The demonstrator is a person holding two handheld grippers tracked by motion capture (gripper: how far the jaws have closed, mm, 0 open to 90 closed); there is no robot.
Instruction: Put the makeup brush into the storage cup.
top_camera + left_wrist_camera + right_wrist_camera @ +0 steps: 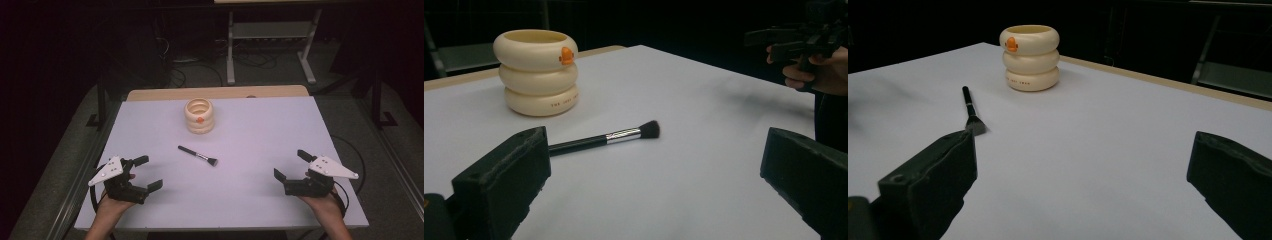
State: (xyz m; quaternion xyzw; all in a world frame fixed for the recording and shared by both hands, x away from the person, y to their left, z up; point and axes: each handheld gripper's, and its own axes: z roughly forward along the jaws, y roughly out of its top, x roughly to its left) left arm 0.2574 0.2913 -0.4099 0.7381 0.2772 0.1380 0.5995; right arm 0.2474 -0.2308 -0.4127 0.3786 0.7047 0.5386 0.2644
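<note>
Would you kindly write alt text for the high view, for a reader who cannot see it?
A black makeup brush lies in the middle of a white table, bristles toward the right, just in front of an upright cream holder shaped like three stacked rings. At the near edge, the left hand-held gripper and the right hand-held gripper are open and empty, pointing inward.

We count one brush (198,155) and one cream holder (199,116), built as three stacked rings with one orange mark. Both sit on one worktop (260,190). We see two claws, left (148,173) and right (289,164).
</note>
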